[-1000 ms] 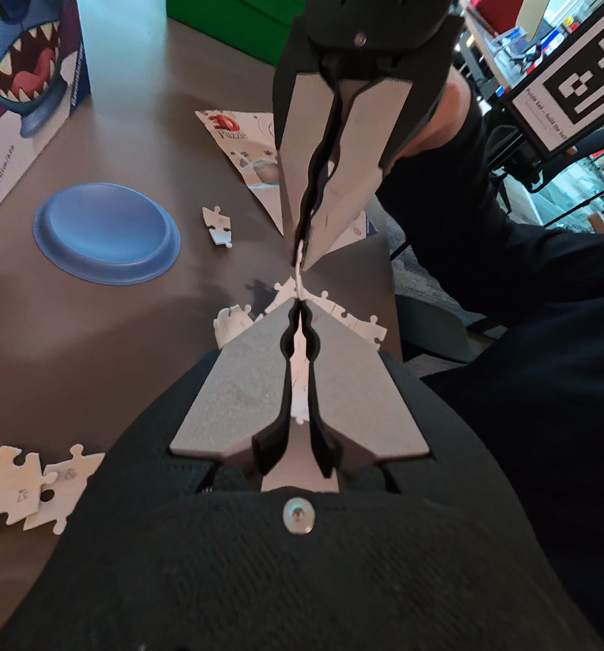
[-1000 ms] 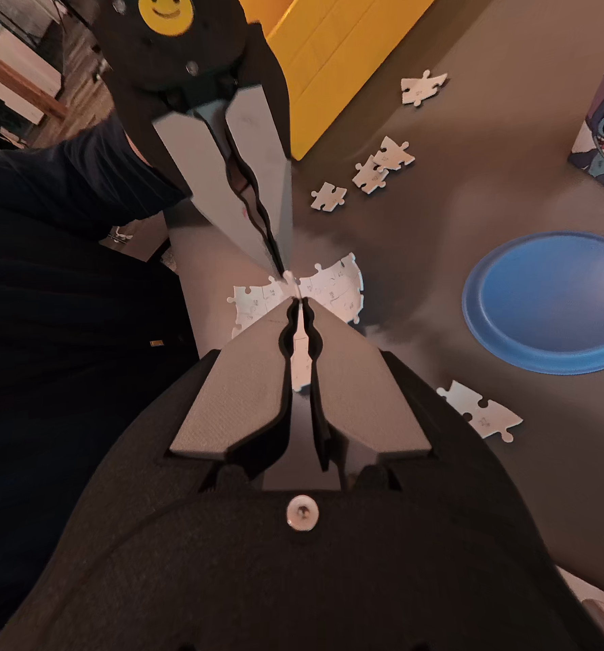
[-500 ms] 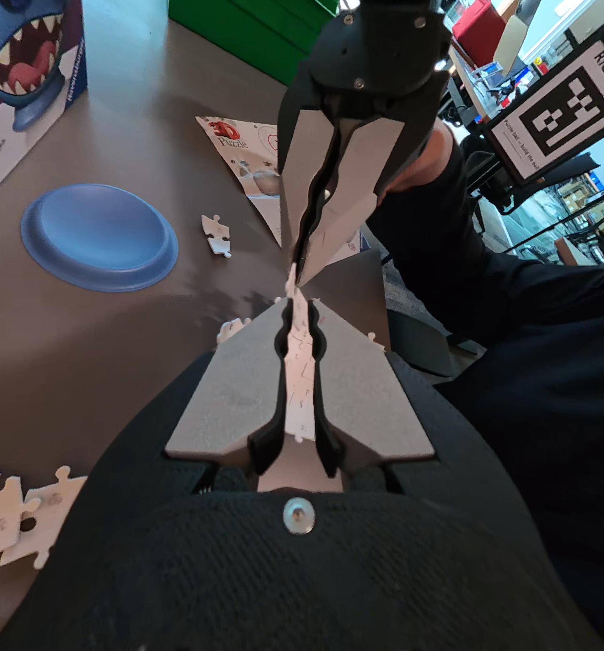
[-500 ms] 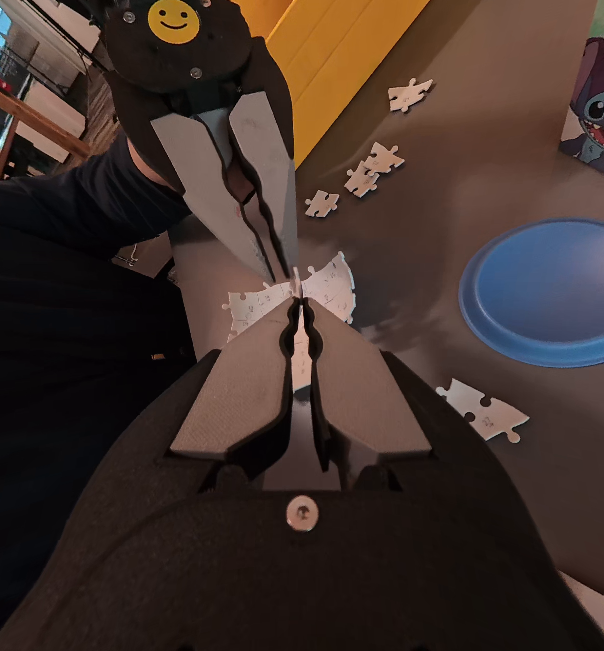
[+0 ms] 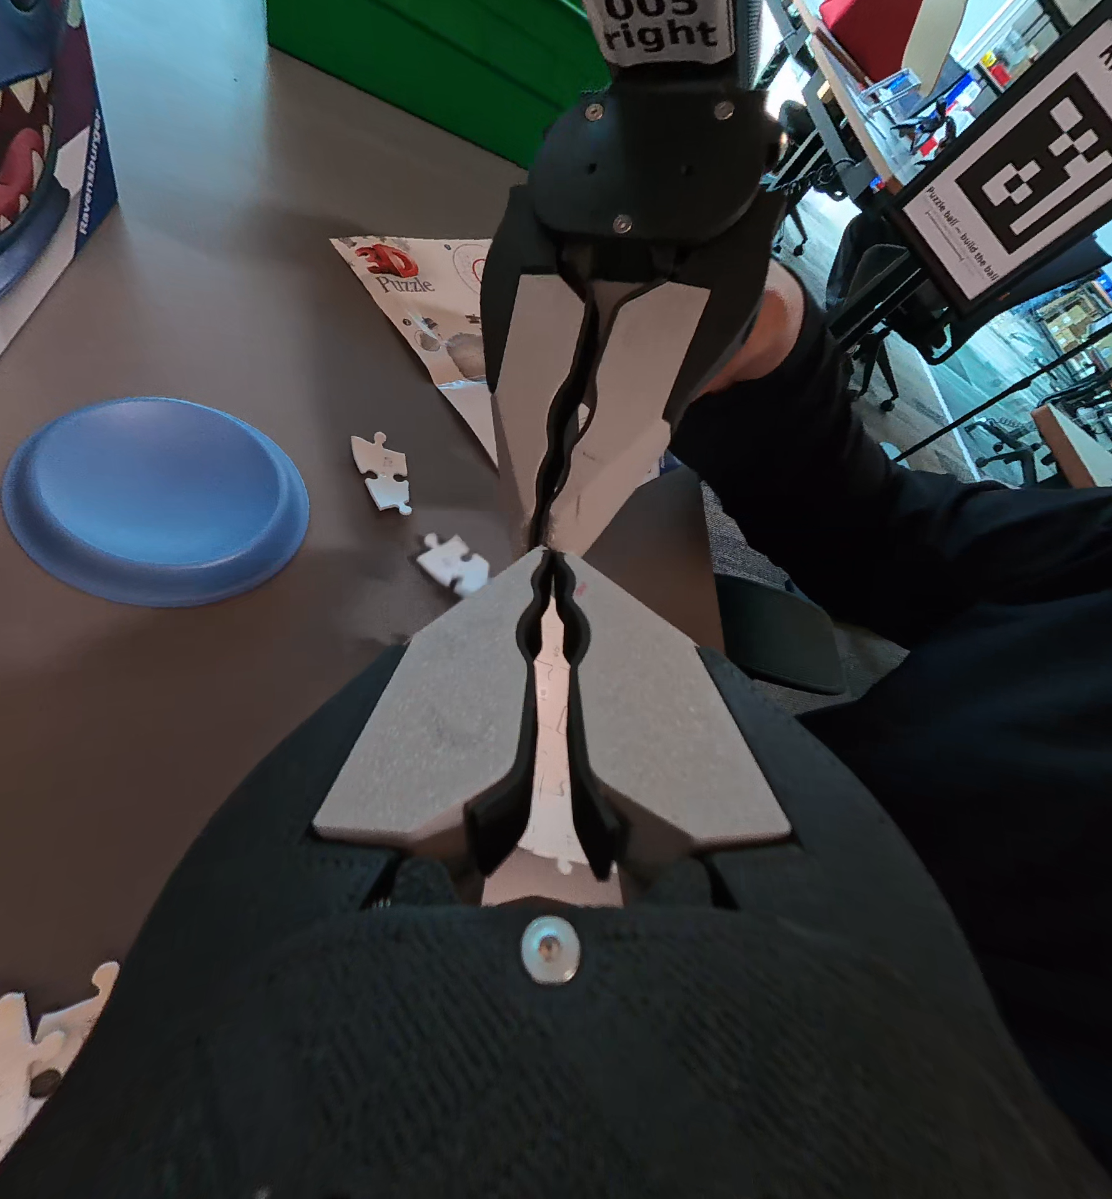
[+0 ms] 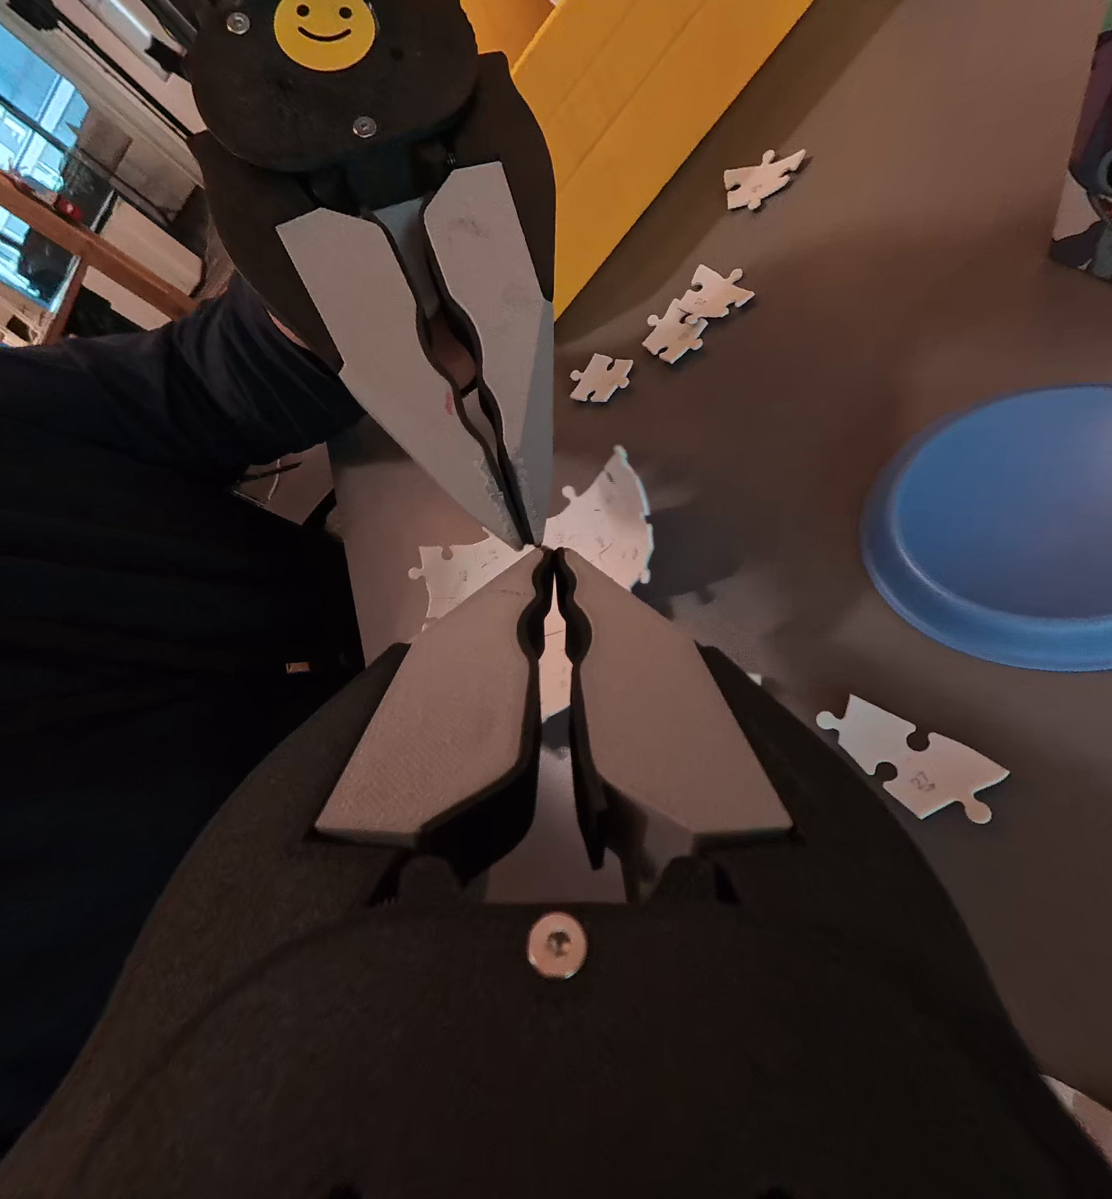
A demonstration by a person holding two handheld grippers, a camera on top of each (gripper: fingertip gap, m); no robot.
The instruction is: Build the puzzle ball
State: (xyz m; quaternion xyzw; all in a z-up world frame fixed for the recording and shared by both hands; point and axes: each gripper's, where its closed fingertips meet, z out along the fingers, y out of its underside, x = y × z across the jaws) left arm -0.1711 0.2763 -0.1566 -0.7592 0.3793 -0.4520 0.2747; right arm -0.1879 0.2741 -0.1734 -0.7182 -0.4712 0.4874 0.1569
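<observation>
The left tool [image 5: 550, 558] is closed on the joined puzzle section [image 5: 550, 733], a white strip seen edge-on between its fingers. The right tool [image 6: 552, 558] is also closed tip to tip against the left one; in the right wrist view the same section [image 6: 605, 525] fans out behind the tips at 12 o'clock, just above the brown desk [image 6: 799, 454]. The blue dish [image 5: 151, 499] lies at 10 o'clock in the left view, with nothing in it. Loose white pieces [image 6: 913, 765] lie on the desk at 3 o'clock in the right view, more [image 6: 696, 311] at 1 o'clock. The puzzle box [image 5: 15, 162] stands at the far left corner.
</observation>
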